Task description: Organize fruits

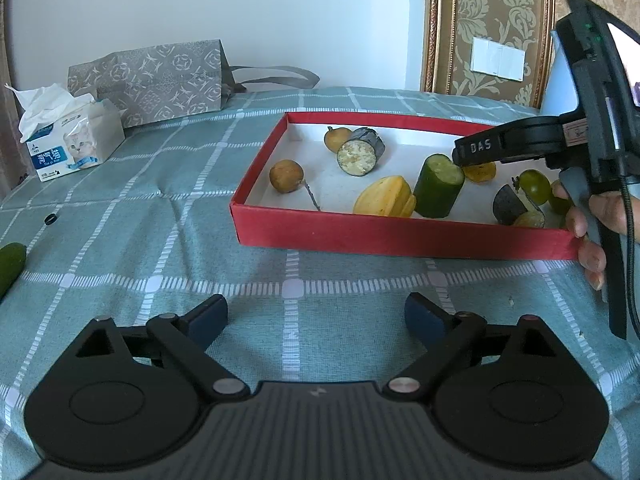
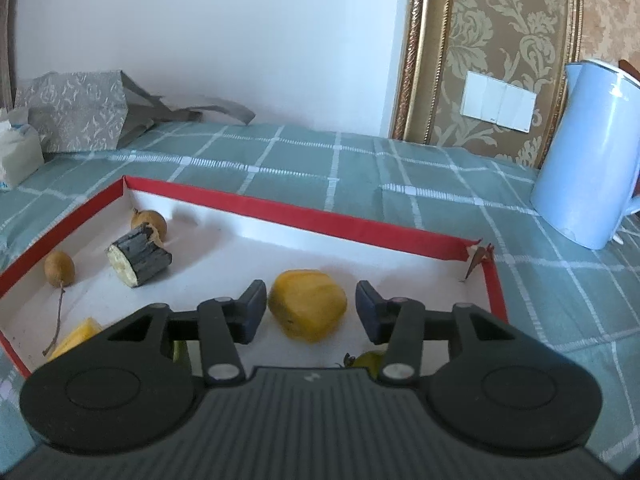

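Cucumber (image 1: 12, 266) way off left on the cloth | long axis toward camera | left gripper (image 1: 316, 320) nearest, wide, empty | right gripper (image 2: 311, 312) parted around yellow fruit (image 2: 307, 305), not touching

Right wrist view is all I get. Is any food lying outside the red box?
Observer: Yes. A green cucumber lies on the checked cloth, far left of the red box.
Operator: Is the left gripper holding something?
Observer: No. Its fingers are wide apart and empty, above the cloth in front of the box.
Operator: Anything green inside the box?
Observer: A cut cucumber piece stands upright there.
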